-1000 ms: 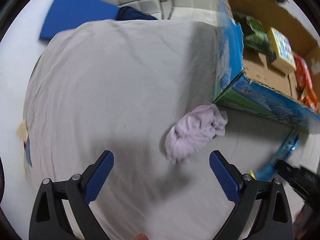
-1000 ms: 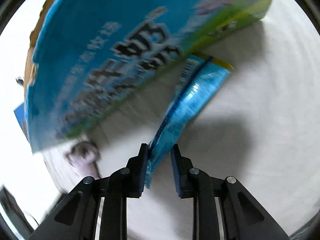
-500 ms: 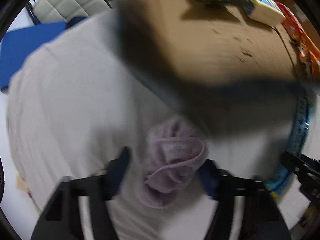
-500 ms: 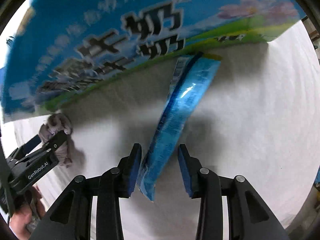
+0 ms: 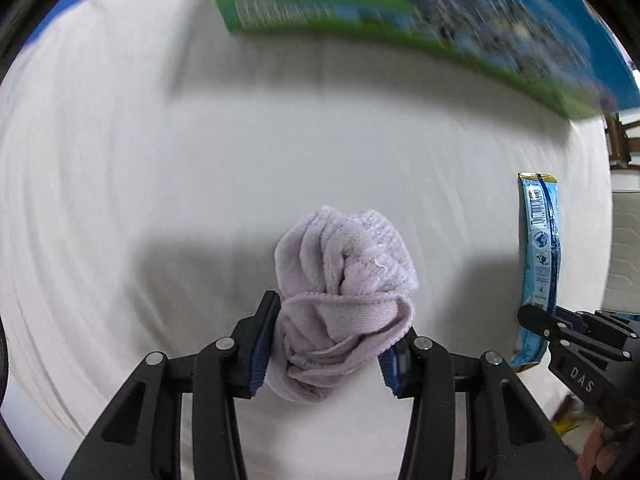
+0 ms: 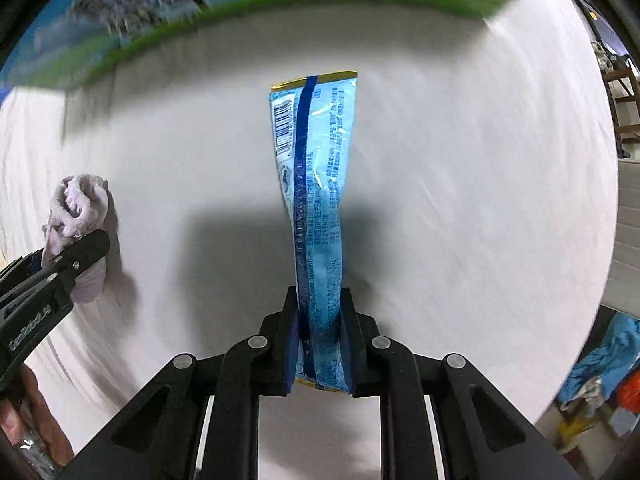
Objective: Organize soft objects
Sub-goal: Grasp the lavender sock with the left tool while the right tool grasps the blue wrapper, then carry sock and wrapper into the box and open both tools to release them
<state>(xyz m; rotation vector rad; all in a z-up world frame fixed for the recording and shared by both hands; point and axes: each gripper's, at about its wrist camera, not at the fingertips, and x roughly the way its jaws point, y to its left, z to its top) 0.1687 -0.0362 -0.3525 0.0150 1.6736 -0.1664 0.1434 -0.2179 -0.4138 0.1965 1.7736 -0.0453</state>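
Left wrist: jaws apparently pinch lilac cloth (image 5: 344, 300).

Cloth (image 5: 344, 304) sits lower centre of left view, packet (image 5: 540, 256) at right edge. Box (image 5: 400, 20) spans top, behind both.

The lilac towel (image 5: 344, 300) is soft ribbed terry cloth; the blue snack packet (image 6: 318, 200) is glossy crinkled foil; the white sheet (image 5: 160, 160) is matt fabric.

left gripper (image 5: 332, 340) and right gripper (image 6: 319, 344) both clamped, held side by side
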